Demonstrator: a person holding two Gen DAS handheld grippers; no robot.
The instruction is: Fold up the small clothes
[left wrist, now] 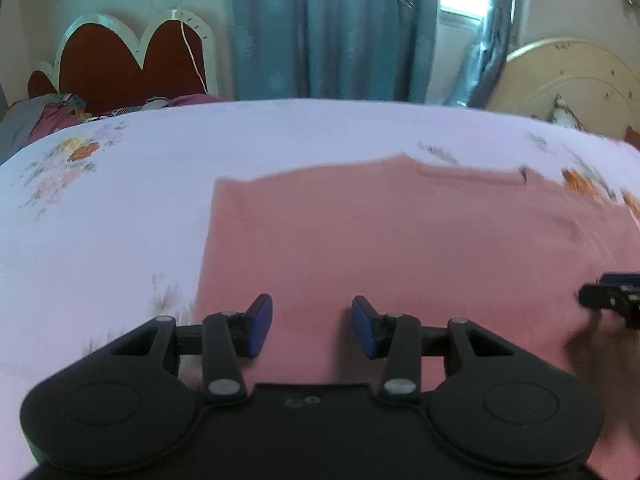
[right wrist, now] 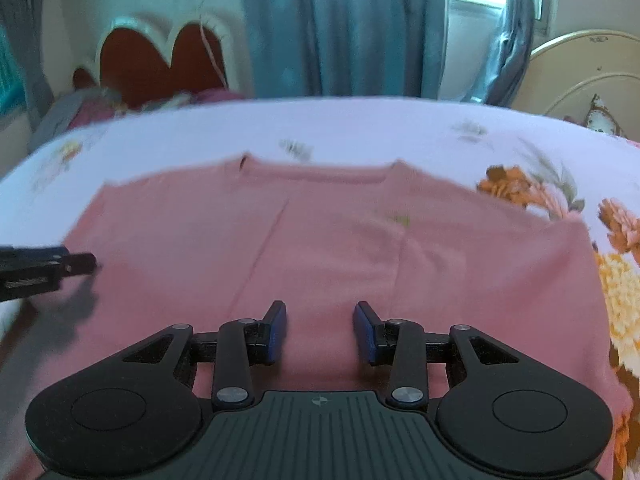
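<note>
While spread wide, both hand-held grippers [left wrist: 312, 326] [right wrist: 320, 330] grip nothing.

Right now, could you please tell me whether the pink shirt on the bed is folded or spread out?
Spread out, mostly: the pink shirt lies flat on the floral sheet, neckline at the far edge. Its sides look tucked in.

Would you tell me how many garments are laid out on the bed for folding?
1: a pink shirt lies flat on the floral bedsheet; none other shows.

teal curtains [left wrist: 332, 28], bright window [left wrist: 460, 8], heart headboard [left wrist: 132, 56]
</note>
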